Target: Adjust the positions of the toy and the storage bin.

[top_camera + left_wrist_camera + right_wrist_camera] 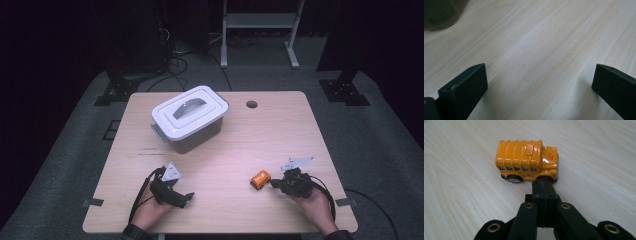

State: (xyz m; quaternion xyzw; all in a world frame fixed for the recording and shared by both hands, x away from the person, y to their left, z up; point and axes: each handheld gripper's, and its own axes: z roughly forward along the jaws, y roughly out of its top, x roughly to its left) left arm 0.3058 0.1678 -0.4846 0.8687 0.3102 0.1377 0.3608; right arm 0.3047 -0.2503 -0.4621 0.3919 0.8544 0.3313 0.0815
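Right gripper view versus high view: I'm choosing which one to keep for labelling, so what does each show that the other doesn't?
The right gripper view alone gives the toy school bus in detail: ribbed roof, window row, red lettering on the hood, and the shut jaws of the right gripper right at its side, contact unclear. The high view alone gives the lidded grey box, the left gripper and the table's edges. Both share the bus, the right gripper and the pale wood tabletop.

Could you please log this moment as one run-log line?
left gripper: open, over bare table | right gripper: shut, tips at toy school bus side | lidded bin: closed, far left
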